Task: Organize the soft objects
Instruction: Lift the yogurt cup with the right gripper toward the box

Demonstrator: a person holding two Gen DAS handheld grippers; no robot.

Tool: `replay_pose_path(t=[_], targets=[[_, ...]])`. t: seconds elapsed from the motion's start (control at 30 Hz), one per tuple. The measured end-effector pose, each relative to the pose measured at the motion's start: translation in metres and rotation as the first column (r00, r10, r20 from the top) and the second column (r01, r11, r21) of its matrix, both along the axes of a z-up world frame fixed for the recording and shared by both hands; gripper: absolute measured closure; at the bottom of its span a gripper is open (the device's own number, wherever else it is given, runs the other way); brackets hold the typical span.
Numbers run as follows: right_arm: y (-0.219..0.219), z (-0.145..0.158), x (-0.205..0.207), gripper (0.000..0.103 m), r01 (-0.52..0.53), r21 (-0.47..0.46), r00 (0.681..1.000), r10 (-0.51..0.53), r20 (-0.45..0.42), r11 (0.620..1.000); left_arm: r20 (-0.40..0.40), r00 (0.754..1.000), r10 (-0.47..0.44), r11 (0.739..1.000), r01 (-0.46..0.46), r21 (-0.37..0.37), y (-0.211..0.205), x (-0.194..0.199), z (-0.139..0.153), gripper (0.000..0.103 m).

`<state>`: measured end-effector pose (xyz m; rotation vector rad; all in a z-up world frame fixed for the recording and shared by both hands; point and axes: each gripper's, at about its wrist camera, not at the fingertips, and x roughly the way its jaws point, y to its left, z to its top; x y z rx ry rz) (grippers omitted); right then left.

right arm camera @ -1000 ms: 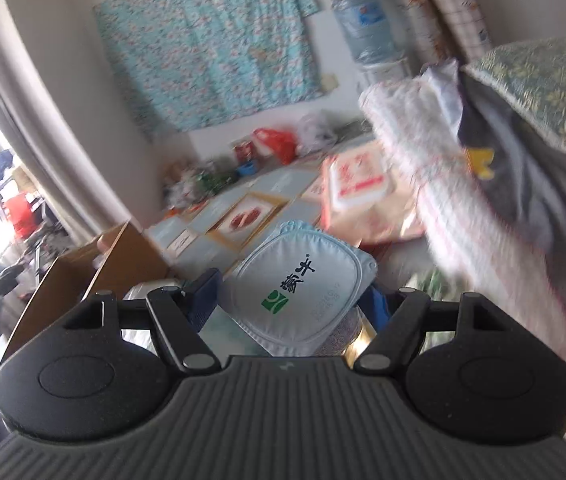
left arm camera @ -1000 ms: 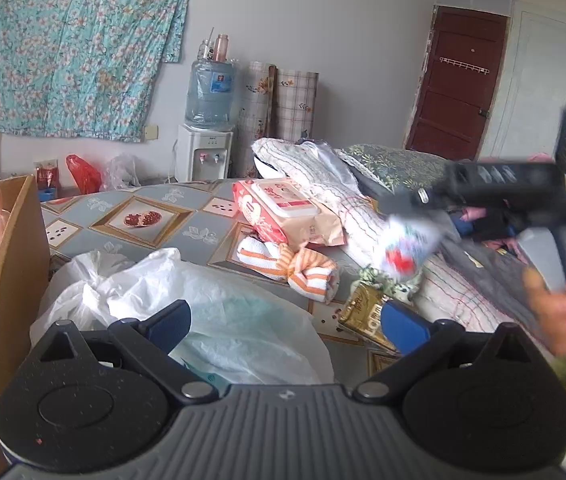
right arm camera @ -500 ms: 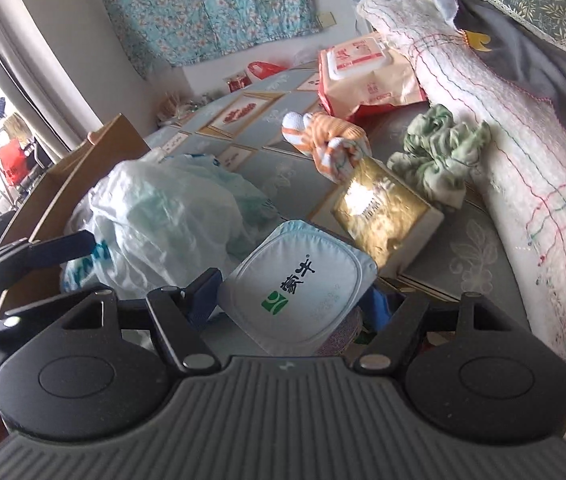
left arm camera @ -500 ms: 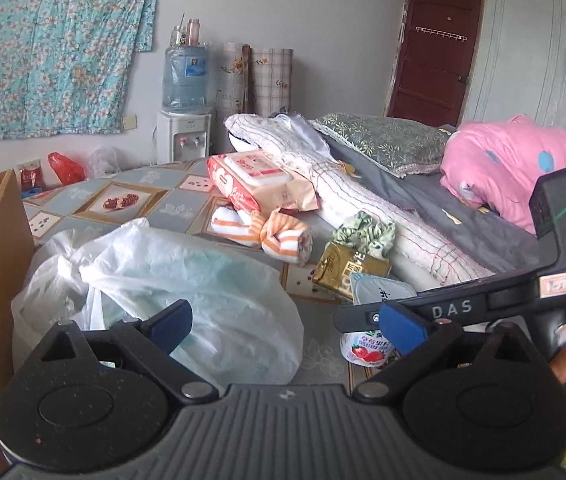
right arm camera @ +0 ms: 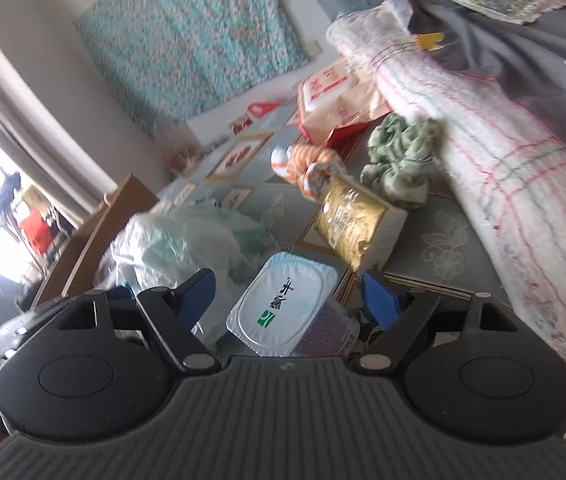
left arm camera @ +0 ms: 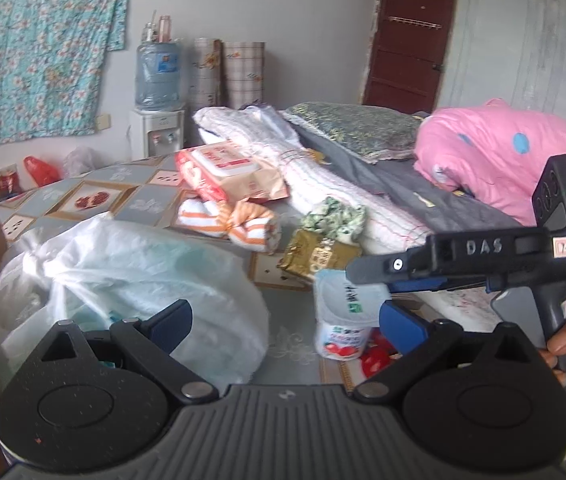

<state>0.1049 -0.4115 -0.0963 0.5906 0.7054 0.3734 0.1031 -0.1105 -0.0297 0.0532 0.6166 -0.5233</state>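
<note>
The right gripper [right arm camera: 287, 300] has its blue fingers spread either side of a yogurt cup [right arm camera: 283, 306], with a visible gap on each side, so it looks open around the cup rather than clamped. From the left wrist view that cup [left arm camera: 345, 316] stands upright on the patterned floor mat [left arm camera: 295, 344], strawberry label showing, under the right gripper's black body. The left gripper [left arm camera: 285, 326] hangs open, holding nothing, above a crumpled white plastic bag [left arm camera: 131, 276]. Just beyond the cup lies a gold packet [right arm camera: 349, 220]; touching its far edge is a green scrunched cloth [right arm camera: 401, 160]. Beside those sits an orange striped towel bundle [left arm camera: 239, 224], and behind it a wet-wipes pack [left arm camera: 223, 168]. A rolled white blanket [right arm camera: 483, 152] runs along the right.
</note>
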Motion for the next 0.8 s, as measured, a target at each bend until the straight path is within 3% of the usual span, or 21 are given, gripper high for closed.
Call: replay_pose_path(t=[0.13, 0.23, 0.53, 0.8], targets=[[-0.016, -0.007, -0.004, 0.023, 0.035, 0.095, 0.999, -0.033, -0.016, 0.995, -0.009, 0.998, -0.057, 0.998, 0.057, 0.001, -0.019, -0.001, -0.004, 0.003], [-0.021, -0.014, -0.003, 0.029, 0.036, 0.152, 0.999, -0.032, -0.029, 0.988, -0.022, 0.997, -0.079, 0.997, 0.079, 0.013, -0.034, 0.001, -0.011, 0.003], [-0.020, -0.036, 0.009, 0.054, 0.044, 0.231, 0.998, -0.031, -0.059, 0.972, -0.131, 0.989, -0.064, 0.997, 0.069, 0.037, -0.063, 0.023, -0.038, 0.019], [-0.020, -0.046, 0.019, 0.067, 0.037, 0.273, 0.998, -0.019, -0.066, 0.961, -0.122, 0.992, -0.030, 0.994, 0.043, 0.101, -0.082, 0.035, -0.053, 0.035]])
